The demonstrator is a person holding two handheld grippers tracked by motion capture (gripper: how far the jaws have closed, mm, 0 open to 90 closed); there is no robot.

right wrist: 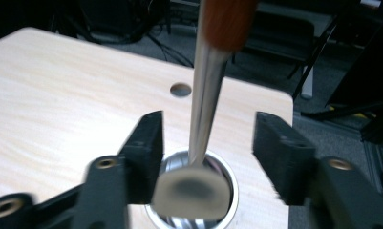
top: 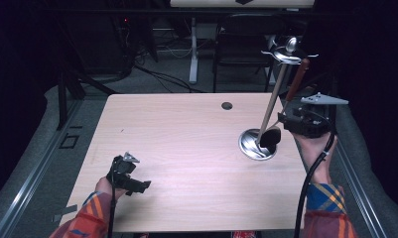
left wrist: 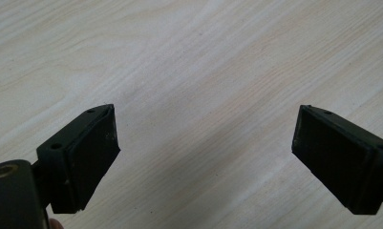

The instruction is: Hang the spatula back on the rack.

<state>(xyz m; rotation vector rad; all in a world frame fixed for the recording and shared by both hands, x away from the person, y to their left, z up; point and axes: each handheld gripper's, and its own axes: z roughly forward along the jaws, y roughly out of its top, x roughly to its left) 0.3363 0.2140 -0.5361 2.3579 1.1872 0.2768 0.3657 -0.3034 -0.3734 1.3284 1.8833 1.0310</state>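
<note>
table (top: 186, 148): light wood top, cable hole (top: 227, 105) near far edge. largest item in scene, mostly bare.

stand (top: 257, 144): round metal base on table's right side, w/ slim upright pole (top: 273, 101) rising to a hook head (top: 288, 52) at top. base sits flat; pole leans slightly in high view.

utensil (top: 271, 136): long tool w/ brown wooden handle (top: 298, 79), metal shank, dark rounded head. head hangs low over the base, handle end up near the hook head. cannot tell if it hangs from a hook or just leans on the stand.

right gripper (top: 286, 120): just beside the utensil, at shank level. in right gripper view (right wrist: 207, 157) jaws stand apart, one each side of the shank (right wrist: 206, 95), not touching it. nothing gripped.

left gripper (top: 129, 178): resting near table's near-left edge, well apart from stand. left gripper view (left wrist: 206, 157) shows jaws spread wide over bare wood, holding nothing.

risks (judgement):
- closing off-centre on the smooth shank → utensil swings or slips out.
- pushing sideways on shank or pole → stand tips; base is small vs pole height.
- pulling before the utensil clears its hook → drags the stand along.
- left gripper too far away to steady the base if it rocks.
</note>
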